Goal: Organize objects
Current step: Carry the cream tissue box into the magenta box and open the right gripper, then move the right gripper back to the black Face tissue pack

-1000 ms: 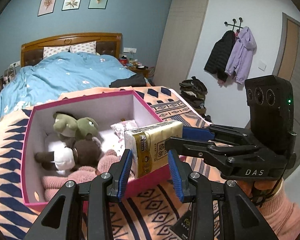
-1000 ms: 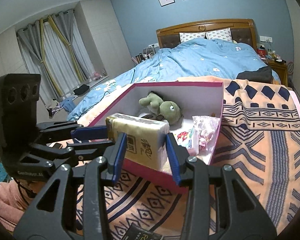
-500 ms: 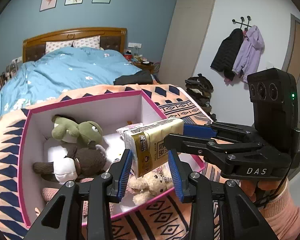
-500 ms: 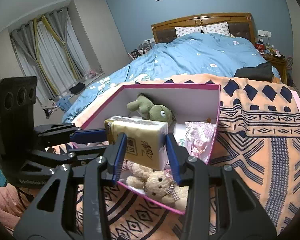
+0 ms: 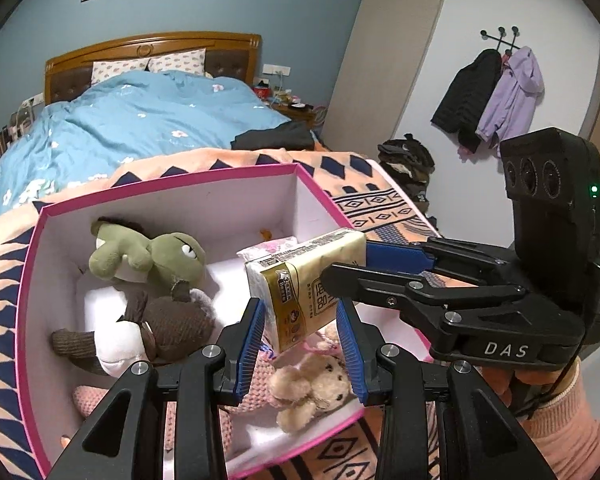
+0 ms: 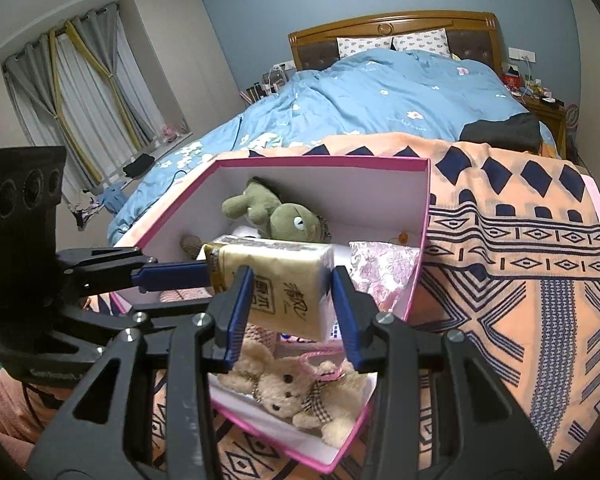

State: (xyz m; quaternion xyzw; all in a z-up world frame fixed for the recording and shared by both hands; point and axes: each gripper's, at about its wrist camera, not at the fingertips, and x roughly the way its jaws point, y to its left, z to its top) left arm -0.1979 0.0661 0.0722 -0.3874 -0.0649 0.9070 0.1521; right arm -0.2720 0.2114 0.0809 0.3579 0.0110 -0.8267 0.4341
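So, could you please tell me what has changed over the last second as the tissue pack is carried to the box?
Both grippers, left gripper and right gripper, carried the tissue pack forward from the pink box's near edge to over its inside, above the cream teddy bear, which has come into view. The grip is unchanged: both sets of jaws stay clamped on the pack. The toys in the box lie as before.

"DAS" is printed on the right gripper [image 5: 346, 276] body.
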